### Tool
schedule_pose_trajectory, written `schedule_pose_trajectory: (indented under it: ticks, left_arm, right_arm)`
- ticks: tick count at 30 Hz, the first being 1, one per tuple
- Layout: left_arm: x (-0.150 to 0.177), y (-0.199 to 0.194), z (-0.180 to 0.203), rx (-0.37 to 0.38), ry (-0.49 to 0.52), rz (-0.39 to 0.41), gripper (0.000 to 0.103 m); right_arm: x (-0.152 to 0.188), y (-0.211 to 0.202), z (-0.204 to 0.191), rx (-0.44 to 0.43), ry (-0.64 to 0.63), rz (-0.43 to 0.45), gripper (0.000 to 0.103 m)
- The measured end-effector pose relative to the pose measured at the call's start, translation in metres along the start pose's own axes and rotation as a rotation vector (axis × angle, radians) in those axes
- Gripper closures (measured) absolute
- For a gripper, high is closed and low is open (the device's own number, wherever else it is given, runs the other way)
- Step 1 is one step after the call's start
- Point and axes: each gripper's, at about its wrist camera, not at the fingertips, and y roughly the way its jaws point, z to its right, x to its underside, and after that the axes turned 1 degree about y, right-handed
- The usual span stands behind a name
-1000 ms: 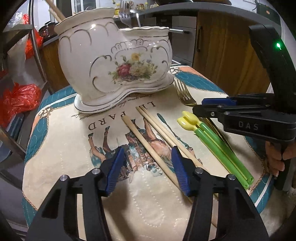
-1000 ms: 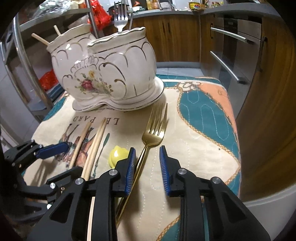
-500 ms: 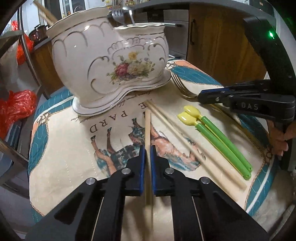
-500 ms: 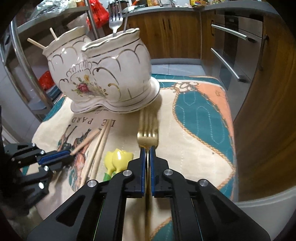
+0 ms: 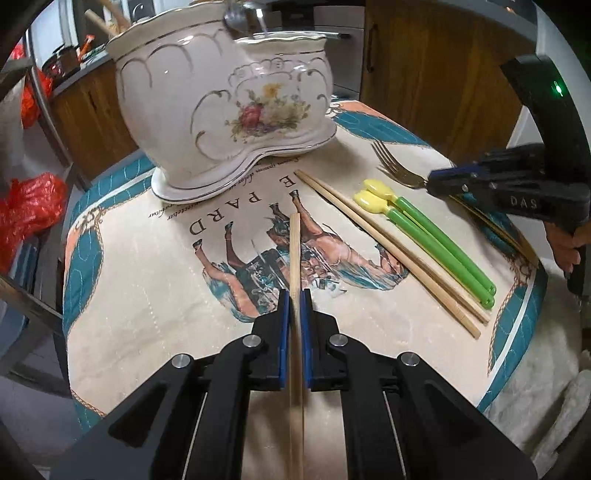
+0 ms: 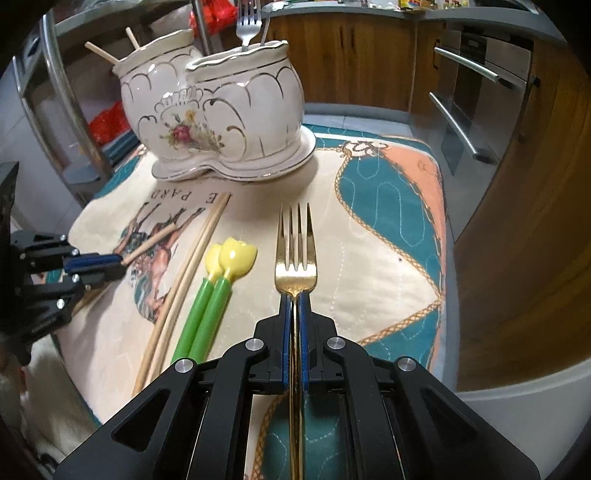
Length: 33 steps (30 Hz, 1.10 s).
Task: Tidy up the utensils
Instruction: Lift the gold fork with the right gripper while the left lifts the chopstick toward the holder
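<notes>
A wooden chopstick (image 5: 294, 254) is clamped between the blue pads of my left gripper (image 5: 294, 295), its tip aimed at the white floral ceramic holder (image 5: 221, 107). My right gripper (image 6: 294, 299) is shut on a gold fork (image 6: 295, 254), tines forward toward the holder (image 6: 221, 118). From the left wrist view the right gripper (image 5: 432, 184) shows at the right with the fork (image 5: 391, 164). Two more chopsticks (image 5: 388, 251) and two green-handled yellow spoons (image 5: 424, 236) lie on the mat. The holder has a silver fork (image 6: 248, 26) and chopsticks (image 6: 99, 51) in it.
A quilted mat (image 6: 388, 229) with a horse print covers the small table. Wooden cabinets (image 6: 354, 62) and an oven (image 6: 480, 99) stand behind. Red plastic bags (image 5: 26, 210) hang at the left by a metal rack (image 6: 55, 96). A hand (image 5: 569, 247) grips the right tool.
Both grippers went from open to shut, the left on a chopstick and the right on the gold fork. Each utensil now points straight ahead and is lifted slightly off the mat.
</notes>
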Motion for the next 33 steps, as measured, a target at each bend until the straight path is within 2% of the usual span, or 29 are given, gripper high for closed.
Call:
schedule_pose_trajectory:
  ticks: [5, 10, 13, 16, 19, 22, 27, 29, 30, 31, 33]
  left_arm:
    - [0.000, 0.002, -0.004, -0.002, -0.017, 0.000, 0.097]
    - [0.000, 0.002, -0.009, 0.009, -0.052, 0.008, 0.096]
    - [0.000, 0.004, -0.011, 0.010, -0.059, 0.011, 0.096]
    - [0.001, 0.002, -0.009, 0.006, -0.058, 0.013, 0.096]
    - [-0.001, 0.004, -0.008, -0.010, -0.043, 0.010, 0.094]
    - [-0.002, 0.004, -0.006, -0.033, -0.014, 0.004, 0.087]
    - [-0.003, 0.005, -0.009, -0.017, -0.032, 0.015, 0.083]
    - [-0.003, 0.007, -0.011, -0.017, -0.030, 0.024, 0.083]
    - [-0.004, 0.007, -0.010, -0.020, -0.016, 0.028, 0.086]
    - [-0.005, 0.008, -0.010, -0.021, -0.003, 0.034, 0.094]
    - [-0.004, 0.007, -0.007, -0.032, 0.014, 0.054, 0.097]
  right_arm:
    - [0.002, 0.000, -0.001, -0.011, 0.001, -0.025, 0.096]
    - [0.006, -0.001, -0.003, -0.023, -0.005, -0.034, 0.089]
    - [0.008, -0.002, -0.005, -0.029, -0.017, -0.034, 0.082]
    - [0.007, -0.002, -0.008, -0.024, -0.025, -0.034, 0.079]
    - [0.007, -0.001, -0.008, -0.021, -0.036, -0.034, 0.079]
    - [0.007, -0.002, -0.011, -0.012, -0.054, -0.042, 0.080]
    - [0.008, -0.001, -0.013, 0.004, -0.080, -0.039, 0.089]
    - [0.006, 0.000, -0.010, 0.008, -0.077, -0.029, 0.097]
    - [0.006, 0.001, -0.010, 0.008, -0.080, -0.027, 0.097]
    - [0.006, 0.000, -0.011, 0.013, -0.089, -0.022, 0.097]
    - [0.007, -0.003, -0.013, 0.038, -0.112, 0.005, 0.097]
